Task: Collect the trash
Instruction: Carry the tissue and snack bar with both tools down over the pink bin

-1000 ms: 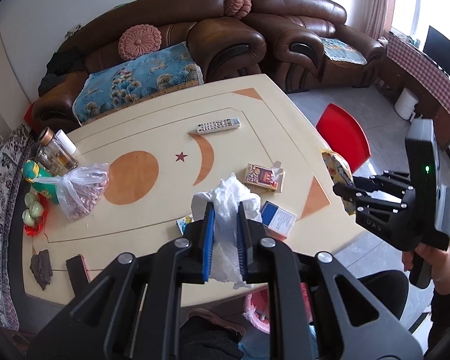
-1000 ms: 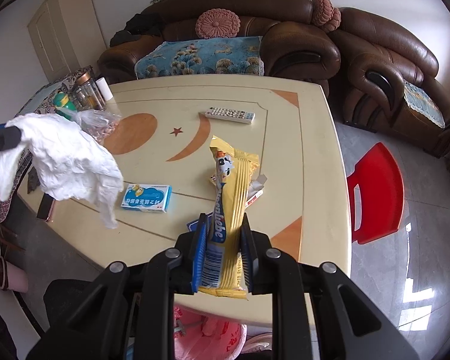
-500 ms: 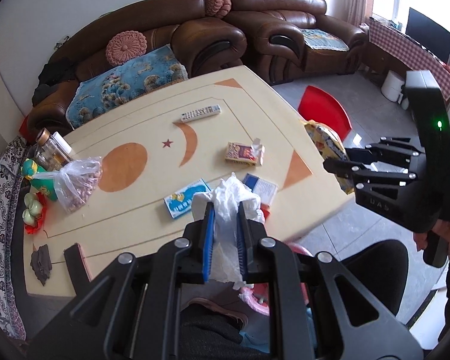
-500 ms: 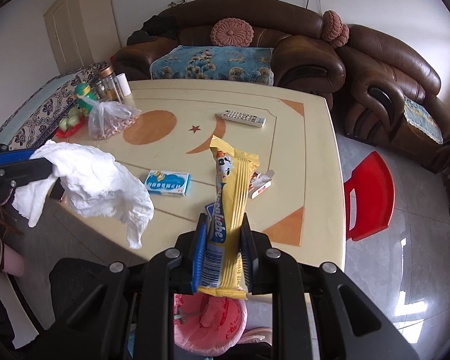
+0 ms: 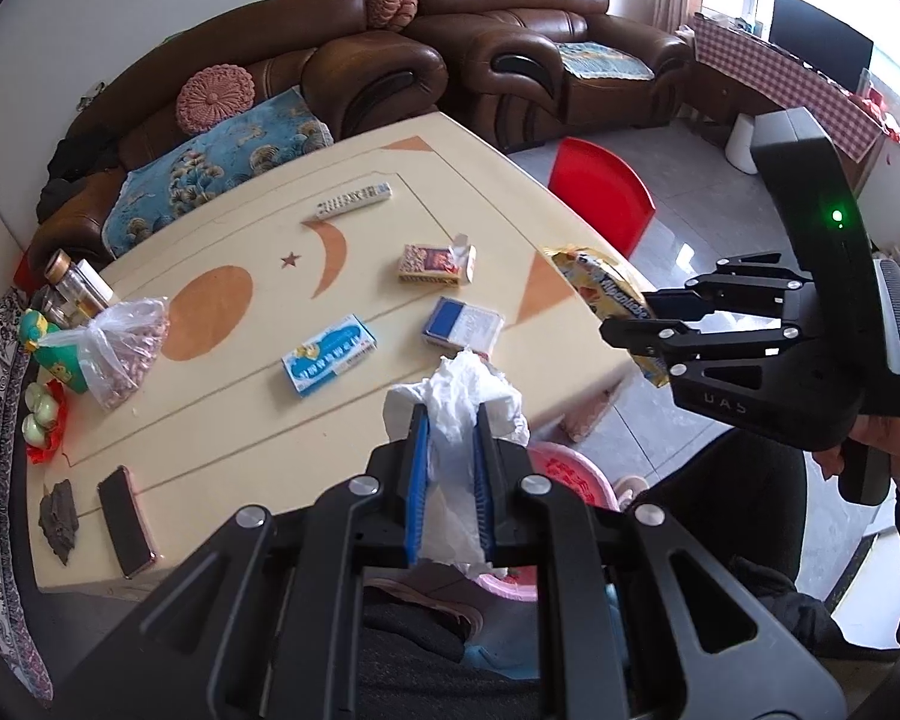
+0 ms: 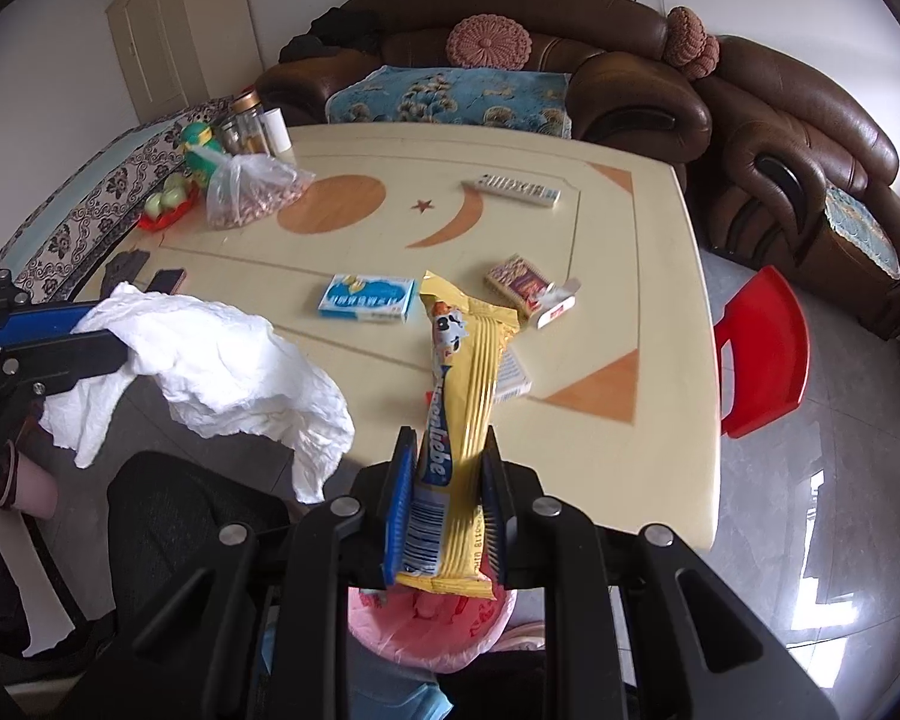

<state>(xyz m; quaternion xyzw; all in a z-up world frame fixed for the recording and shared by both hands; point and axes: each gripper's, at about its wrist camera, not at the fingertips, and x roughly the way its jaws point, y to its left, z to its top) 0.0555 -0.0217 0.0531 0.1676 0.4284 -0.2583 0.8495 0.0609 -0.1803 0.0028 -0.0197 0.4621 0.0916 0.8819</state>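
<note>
My left gripper [image 5: 450, 420] is shut on a crumpled white tissue [image 5: 459, 402], held past the table's near edge; the tissue also shows in the right wrist view [image 6: 210, 372]. My right gripper [image 6: 444, 456] is shut on a long yellow snack wrapper [image 6: 465, 384]; the wrapper also shows in the left wrist view [image 5: 606, 294]. A pink-lined trash bin [image 6: 432, 624] sits on the floor right below the right gripper and partly shows in the left wrist view [image 5: 564, 474]. On the cream table [image 6: 648, 276] lie a blue-white box [image 6: 369, 298], a blue pack [image 5: 462, 321] and an open cigarette pack [image 6: 531, 290].
A remote [image 6: 513, 189], a bag of nuts [image 6: 252, 192], jars [image 6: 246, 120], a phone [image 5: 125, 519] and a green toy [image 5: 54, 354] are on the table. A red stool [image 6: 762, 348] stands right of it. Brown sofas [image 6: 570, 54] stand behind.
Both grippers have pulled back from the table towards its near edge, still holding tissue and wrapper. The pink bin has come into view below them.
</note>
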